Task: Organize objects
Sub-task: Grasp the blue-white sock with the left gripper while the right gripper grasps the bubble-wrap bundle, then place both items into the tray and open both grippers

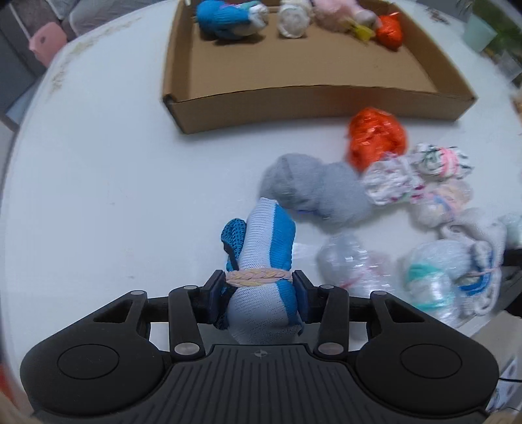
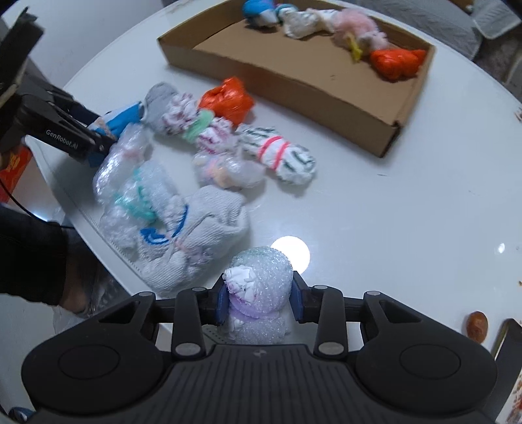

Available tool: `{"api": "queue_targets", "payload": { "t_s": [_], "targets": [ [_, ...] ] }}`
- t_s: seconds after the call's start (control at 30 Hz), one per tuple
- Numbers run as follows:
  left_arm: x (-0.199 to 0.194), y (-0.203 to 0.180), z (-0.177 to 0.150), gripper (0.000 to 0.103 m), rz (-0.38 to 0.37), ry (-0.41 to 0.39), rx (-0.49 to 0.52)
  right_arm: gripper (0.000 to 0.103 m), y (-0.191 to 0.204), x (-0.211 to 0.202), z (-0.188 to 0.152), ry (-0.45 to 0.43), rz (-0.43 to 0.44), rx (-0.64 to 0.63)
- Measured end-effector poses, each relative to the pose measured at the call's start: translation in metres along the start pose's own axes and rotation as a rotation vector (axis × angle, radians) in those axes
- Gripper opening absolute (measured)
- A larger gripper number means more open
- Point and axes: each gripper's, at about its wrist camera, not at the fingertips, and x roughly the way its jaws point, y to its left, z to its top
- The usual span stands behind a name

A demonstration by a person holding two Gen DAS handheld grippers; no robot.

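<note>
My left gripper is shut on a blue and white sock roll tied with a pale braided band, low on the white table. In the right wrist view my right gripper is shut on a bubble-wrapped bundle with a purple band and white cloth inside. The left gripper also shows at the far left of that view, still on the blue sock. A cardboard box at the back holds a blue roll, a white roll, a pink fluffy one and an orange bundle.
A loose pile lies between the grippers: a grey sock pair, an orange bundle, striped white rolls, bubble-wrapped bundles and a grey-white sock with blue print. A person's dark sleeve is at the left edge.
</note>
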Motion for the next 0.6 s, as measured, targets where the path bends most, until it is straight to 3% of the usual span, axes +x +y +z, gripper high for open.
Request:
{"api": "queue_targets", "payload": {
  "t_s": [0.17,0.33,0.47,0.6],
  "targets": [
    [-0.008,0.003,0.003,0.049,0.007,0.004,0.018,0.033,-0.005,-0.005,-0.001,-0.01,0.001,0.014],
    [-0.062,0.009,0.022,0.049,0.036,-0.158,0.007,0.033,-0.016,-0.016,0.008,-0.072,0.007,0.052],
    [-0.071,-0.009,0.082,0.049,0.052,-0.288,0.024,0.033,-0.032,-0.04,0.022,-0.161,0.003,0.083],
    [-0.078,-0.017,0.124,0.049,0.061,-0.356,0.05,0.033,-0.045,-0.065,0.056,-0.272,0.006,0.086]
  ]
}}
